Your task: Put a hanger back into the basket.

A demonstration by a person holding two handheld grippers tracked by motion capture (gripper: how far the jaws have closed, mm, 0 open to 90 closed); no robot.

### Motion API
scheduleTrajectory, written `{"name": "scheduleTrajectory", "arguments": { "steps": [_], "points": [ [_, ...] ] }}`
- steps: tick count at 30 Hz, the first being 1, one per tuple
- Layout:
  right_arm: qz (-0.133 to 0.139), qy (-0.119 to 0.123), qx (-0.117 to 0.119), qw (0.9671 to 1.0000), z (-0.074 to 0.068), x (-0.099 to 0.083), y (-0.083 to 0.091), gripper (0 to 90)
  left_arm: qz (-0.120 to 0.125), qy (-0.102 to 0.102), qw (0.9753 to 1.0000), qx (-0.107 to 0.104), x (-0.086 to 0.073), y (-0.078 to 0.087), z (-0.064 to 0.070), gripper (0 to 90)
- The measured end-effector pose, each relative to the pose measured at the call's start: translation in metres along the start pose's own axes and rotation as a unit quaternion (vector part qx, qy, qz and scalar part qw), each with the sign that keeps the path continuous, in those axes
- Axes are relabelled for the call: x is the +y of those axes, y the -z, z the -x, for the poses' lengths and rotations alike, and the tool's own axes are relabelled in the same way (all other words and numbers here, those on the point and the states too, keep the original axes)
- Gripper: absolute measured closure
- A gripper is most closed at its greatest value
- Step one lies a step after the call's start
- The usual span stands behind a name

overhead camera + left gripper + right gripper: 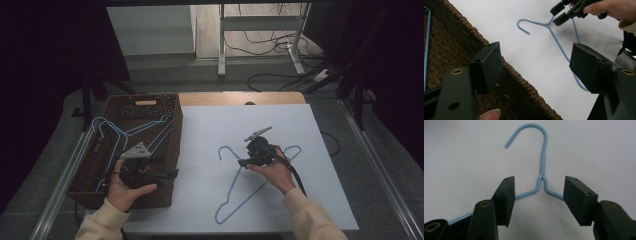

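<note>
Taking the wicker basket (pixel 172 150) as landmark: blue hangers already lie inside it, and the left gripper (pixel 167 176) is held at its right wall, jaws spread and empty. Well to the right of the basket, on the white tabletop (pixel 200 135), lies the blue wire hanger (pixel 541 157). The right gripper (pixel 538 200) is set over its neck, jaws spread to either side of the shoulder wires. The twisted neck should be centred before closing, then the hanger lifted level toward the basket.

Dim room, bright mat — close-ups soft
</note>
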State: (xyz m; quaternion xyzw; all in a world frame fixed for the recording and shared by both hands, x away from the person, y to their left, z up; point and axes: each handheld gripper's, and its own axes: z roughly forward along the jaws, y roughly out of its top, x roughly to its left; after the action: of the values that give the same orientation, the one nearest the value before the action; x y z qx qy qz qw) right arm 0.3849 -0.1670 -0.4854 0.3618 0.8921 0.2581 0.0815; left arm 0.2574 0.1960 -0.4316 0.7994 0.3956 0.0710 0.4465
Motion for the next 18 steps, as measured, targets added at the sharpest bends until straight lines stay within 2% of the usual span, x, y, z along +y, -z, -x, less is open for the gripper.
{"name": "scheduleTrajectory", "arguments": {
  "steps": [12, 18],
  "points": [
    [-0.03, -0.001, -0.009, 0.9995, 0.005, 0.013, -0.023, 50.3, 0.0, -0.001, 1.0, -0.001, 0.0, 0.0, 0.0, 26.3],
    [-0.043, 0.001, -0.01, 0.999, 0.008, 0.02, -0.034, 57.8, 0.001, 0.0, 1.0, 0.001, -0.001, 0.001, -0.001, 26.3]
  ]
}}
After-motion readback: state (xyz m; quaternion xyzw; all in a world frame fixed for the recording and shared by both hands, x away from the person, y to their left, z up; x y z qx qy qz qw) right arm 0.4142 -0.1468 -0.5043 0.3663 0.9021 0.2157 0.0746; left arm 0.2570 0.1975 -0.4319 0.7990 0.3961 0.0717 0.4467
